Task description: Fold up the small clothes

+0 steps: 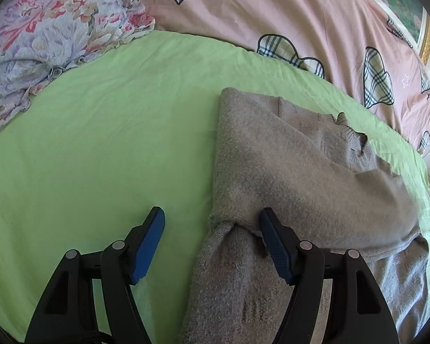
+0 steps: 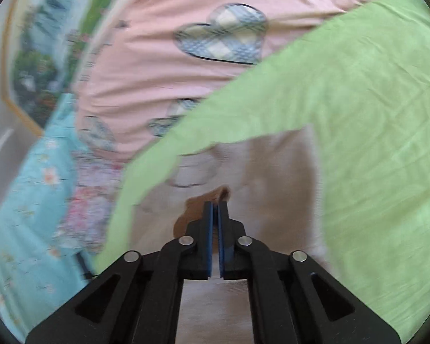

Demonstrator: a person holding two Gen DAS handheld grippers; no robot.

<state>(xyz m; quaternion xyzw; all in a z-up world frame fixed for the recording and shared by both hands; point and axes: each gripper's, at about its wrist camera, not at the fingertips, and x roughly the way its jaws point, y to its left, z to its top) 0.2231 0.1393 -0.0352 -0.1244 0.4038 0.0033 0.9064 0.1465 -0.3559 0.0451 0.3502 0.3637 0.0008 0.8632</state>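
A grey knitted sweater (image 1: 301,177) lies on the green sheet (image 1: 100,143), partly folded, with one sleeve laid slantwise across its body and its ribbed collar toward the far side; its near part bunches into a narrower fold that runs down between the fingers of the left gripper (image 1: 212,223); that gripper stands wide apart, its right blue pad (image 1: 275,246) over the knit and its left blue pad (image 1: 149,246) over bare sheet, gripping nothing; in the right wrist view, which is blurred, the right gripper (image 2: 215,205) has its blue pads drawn almost together over pale cloth, and whether they pinch any of it I cannot tell; the green sheet (image 2: 372,114) spreads to its right; beyond the sheet lies a pink quilt with plaid hearts (image 1: 286,23), and at the far left a crumpled floral cover (image 1: 43,43); a gold-framed picture (image 1: 421,25) shows at the far right edge.
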